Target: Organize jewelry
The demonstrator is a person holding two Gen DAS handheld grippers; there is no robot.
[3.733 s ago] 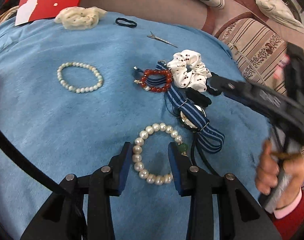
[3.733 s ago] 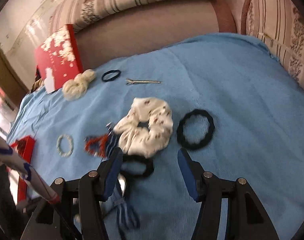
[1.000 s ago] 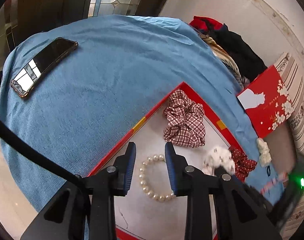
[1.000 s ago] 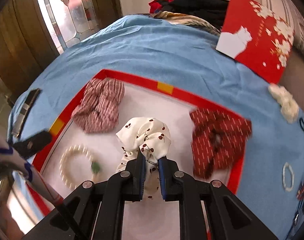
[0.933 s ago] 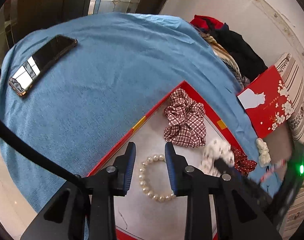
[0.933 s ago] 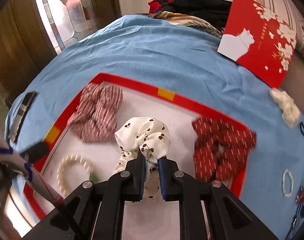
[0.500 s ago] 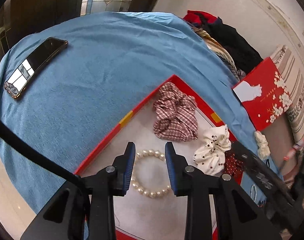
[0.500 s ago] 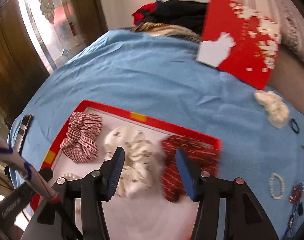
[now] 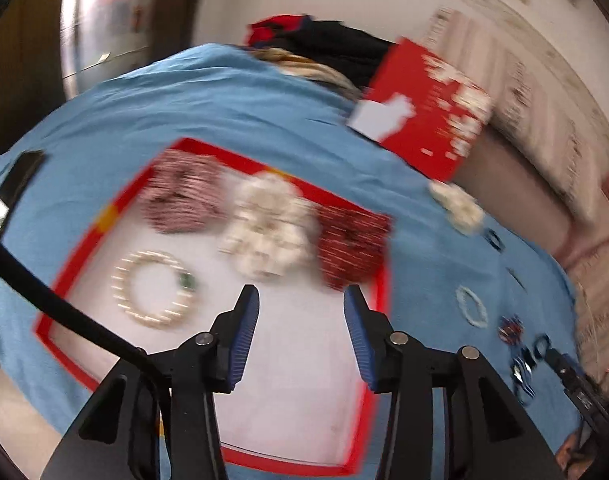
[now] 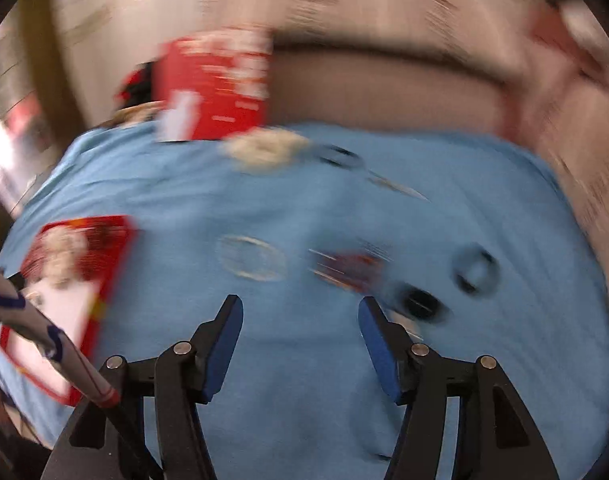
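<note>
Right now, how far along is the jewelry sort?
Done: large pearl bracelet and three scrunchies lie in the red-rimmed tray. In hand: nothing; left gripper and right gripper are open. Left: small pearl bracelet, red bead bracelet, black hair ties.

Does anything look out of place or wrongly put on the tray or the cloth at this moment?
Mostly tidy. In the red-rimmed tray, the dark red scrunchie overlaps the far rim instead of lying fully inside. Both frames are motion-blurred, so finer faults cannot be judged.
</note>
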